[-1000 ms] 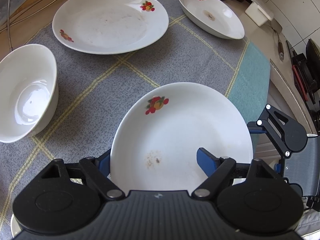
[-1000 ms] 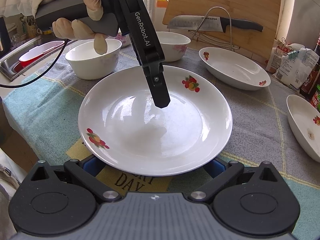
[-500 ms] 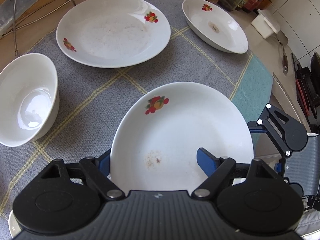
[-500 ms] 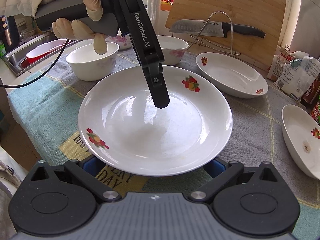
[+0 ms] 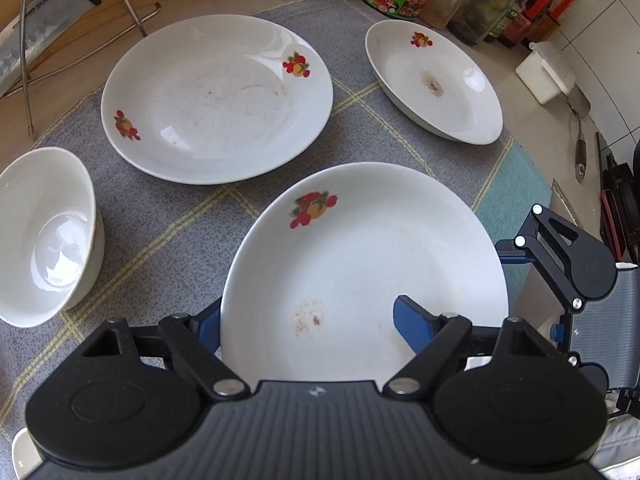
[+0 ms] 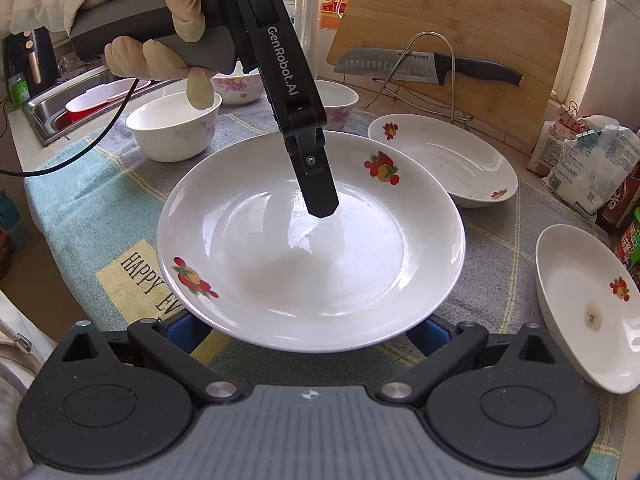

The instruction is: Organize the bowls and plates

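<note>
Two plates (image 5: pixel 216 100) beyond, bowl (image 5: pixel 44 236) beside.

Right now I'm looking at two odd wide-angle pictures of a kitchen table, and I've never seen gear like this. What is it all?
There is no robot here. A person holds a hand-held gripper in each hand; one gloved hand shows. Each gripper carries a camera looking along its two fingers, so one picture comes from the left gripper and the other from the right gripper. The left one pinches the rim of a fruit-print plate, one finger inside and one beneath. The right one's fingers are spread under that plate; whether they grip it is hidden. On the checked cloth lie a larger plate, a smaller plate and a white bowl.
</note>
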Available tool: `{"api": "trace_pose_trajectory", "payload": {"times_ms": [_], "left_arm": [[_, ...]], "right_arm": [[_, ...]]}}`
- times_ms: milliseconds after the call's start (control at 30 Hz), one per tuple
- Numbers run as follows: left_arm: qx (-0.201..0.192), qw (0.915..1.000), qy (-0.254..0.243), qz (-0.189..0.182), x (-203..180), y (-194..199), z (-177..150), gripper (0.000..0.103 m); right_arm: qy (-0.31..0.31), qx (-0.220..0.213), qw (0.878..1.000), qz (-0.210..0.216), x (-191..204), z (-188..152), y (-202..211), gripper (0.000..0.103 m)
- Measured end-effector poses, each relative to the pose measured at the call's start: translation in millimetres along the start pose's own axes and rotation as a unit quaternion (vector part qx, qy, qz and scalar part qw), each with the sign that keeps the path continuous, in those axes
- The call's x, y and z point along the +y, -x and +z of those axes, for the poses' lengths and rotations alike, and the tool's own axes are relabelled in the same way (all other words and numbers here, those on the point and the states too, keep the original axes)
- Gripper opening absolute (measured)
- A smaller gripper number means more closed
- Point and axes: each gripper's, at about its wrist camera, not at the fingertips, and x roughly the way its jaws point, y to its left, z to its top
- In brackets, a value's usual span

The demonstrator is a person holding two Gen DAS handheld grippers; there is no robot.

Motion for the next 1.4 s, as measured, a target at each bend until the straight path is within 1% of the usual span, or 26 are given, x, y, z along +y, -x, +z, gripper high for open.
{"api": "trace_pose_trajectory", "payload": {"times_ms": [333,633,1000,1400], "left_arm": [[-0.004,0.9999,-0.003,0.015,-26,-6,27,0.084],[-0.001,0.9995,-0.020,0.024,-51,-13,53,0.084],[0.002,0.9989,-0.037,0.029,-71,-23,81,0.084],[0.007,0.9976,-0.065,0.022,-90,-37,118,0.084]], "right_arm": [[0.002,-0.013,1.000,0.001,-36,-11,14,0.103],[-0.012,-0.022,1.000,-0.005,-63,-20,26,0.103],[-0.022,-0.027,0.999,-0.018,-85,-30,39,0.103],[-0.043,-0.028,0.998,-0.042,-117,-40,49,0.103]]}}
